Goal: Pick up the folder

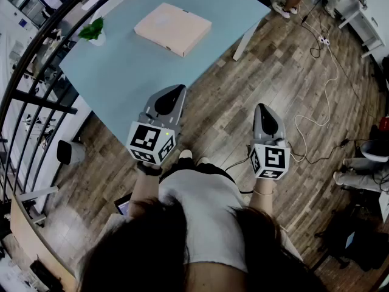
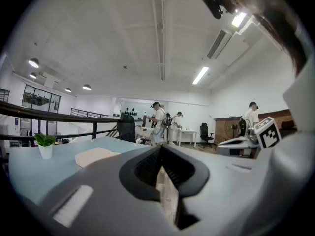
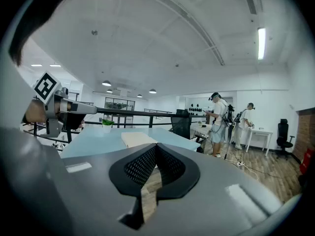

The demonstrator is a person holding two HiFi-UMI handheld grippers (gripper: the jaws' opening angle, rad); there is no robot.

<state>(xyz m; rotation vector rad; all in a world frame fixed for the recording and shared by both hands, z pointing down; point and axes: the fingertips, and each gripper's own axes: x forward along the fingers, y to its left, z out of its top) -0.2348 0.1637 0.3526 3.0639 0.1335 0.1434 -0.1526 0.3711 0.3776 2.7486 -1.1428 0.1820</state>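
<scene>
**Both grippers clenched and empty, folder lying far up the table**

The flat, beige, rectangular folder point(image 1: 173, 28) has a matte, card-like face and rounded corners. It lies askew near the far end of the smooth pale-blue tabletop point(image 1: 121, 78). A small leafy green plant in a white pot point(image 1: 93, 32) stands near it, toward the black metal railing point(image 1: 36, 53) (the two do not touch). Below the table is a brown wood-plank floor point(image 1: 273, 72), with a thin white cable point(image 1: 328, 90) looping across it.

Each tool is a grey, moulded plastic shell tapering to a point, with a dark ribbed lining round the jaw throat. At its rear sits a cube of black-and-white square markers point(image 1: 151, 142); these show block patterns only, no letters.

The left gripper point(image 1: 178, 90) is held about level in front of the person's waist, its tip over the near edge of the table. Its jaws are pressed together with nothing between them. The right gripper point(image 1: 262, 107) sits beside it over the floor, tipped slightly downward, and is likewise clamped shut on nothing.

The folder is well apart from both, ahead and to the left.
</scene>
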